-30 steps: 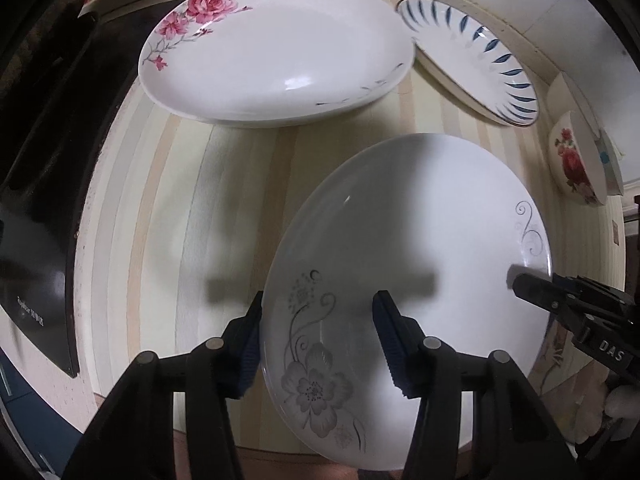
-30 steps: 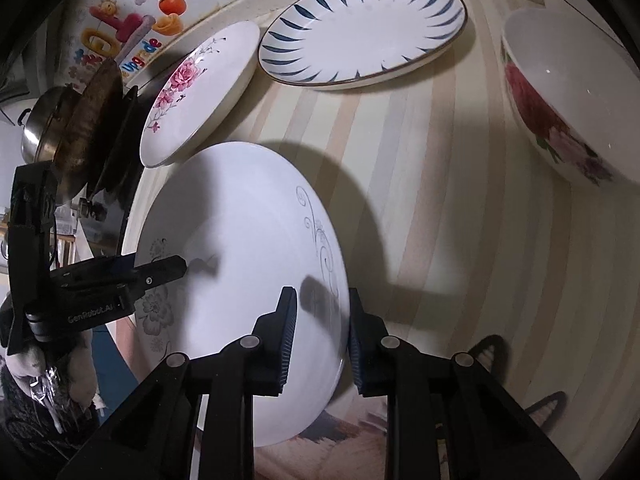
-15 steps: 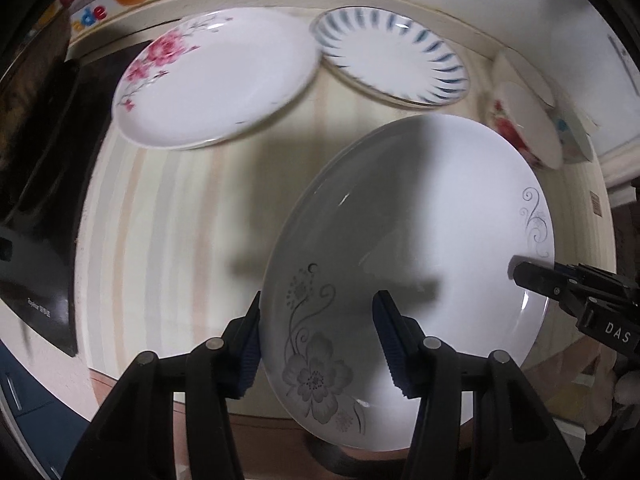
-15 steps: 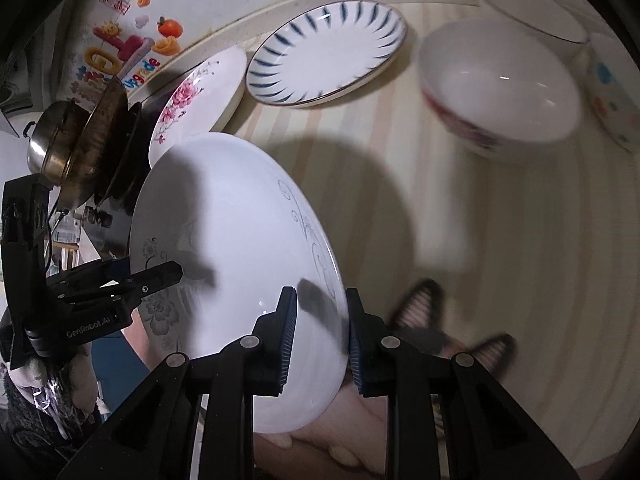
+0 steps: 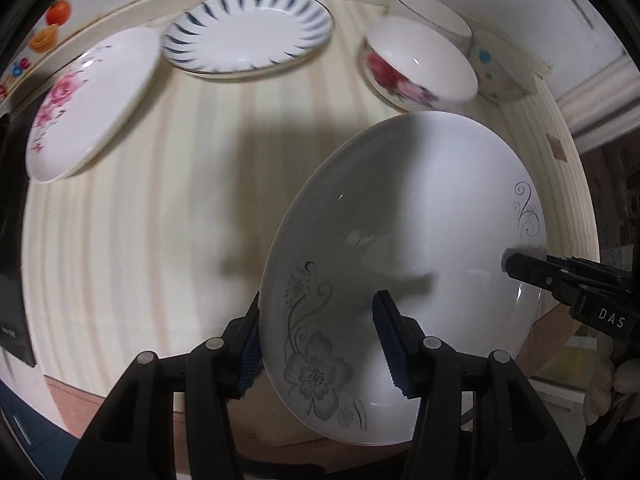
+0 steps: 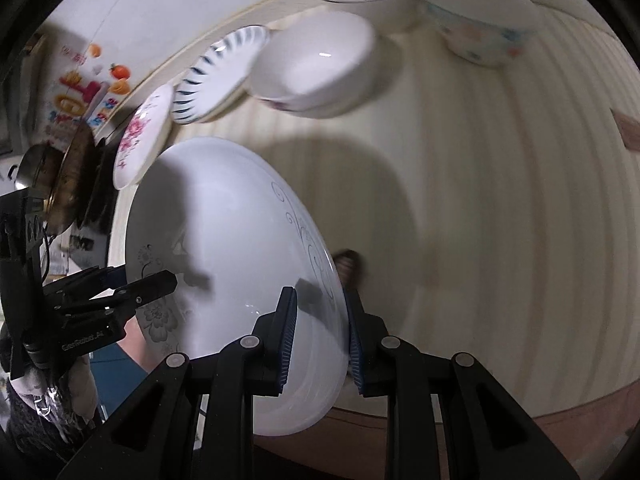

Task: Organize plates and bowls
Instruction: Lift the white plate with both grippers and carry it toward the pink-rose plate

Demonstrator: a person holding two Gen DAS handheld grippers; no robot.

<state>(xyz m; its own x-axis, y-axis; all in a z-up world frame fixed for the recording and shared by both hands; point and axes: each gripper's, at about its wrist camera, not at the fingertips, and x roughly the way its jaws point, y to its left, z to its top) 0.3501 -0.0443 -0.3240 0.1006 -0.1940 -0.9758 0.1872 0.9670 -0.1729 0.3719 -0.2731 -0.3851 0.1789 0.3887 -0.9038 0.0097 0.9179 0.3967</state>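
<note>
Clearly little was sorted yet. Both tools held the grey-flowered plate (image 5: 400, 240) tilted above the counter (image 5: 160, 220): the left tool (image 5: 316, 344) clamped its flowered edge between half-closed pads, the right tool (image 6: 320, 332) pinched the opposite rim narrowly. Ahead of them, by the wall, lay the pink-flowered plate (image 5: 92, 100) and the blue-striped plate (image 5: 248, 36), unstacked. Beyond those sat the rose bowl (image 5: 416, 64) and two more bowls, not nested. Stacking and nesting remained.
</note>
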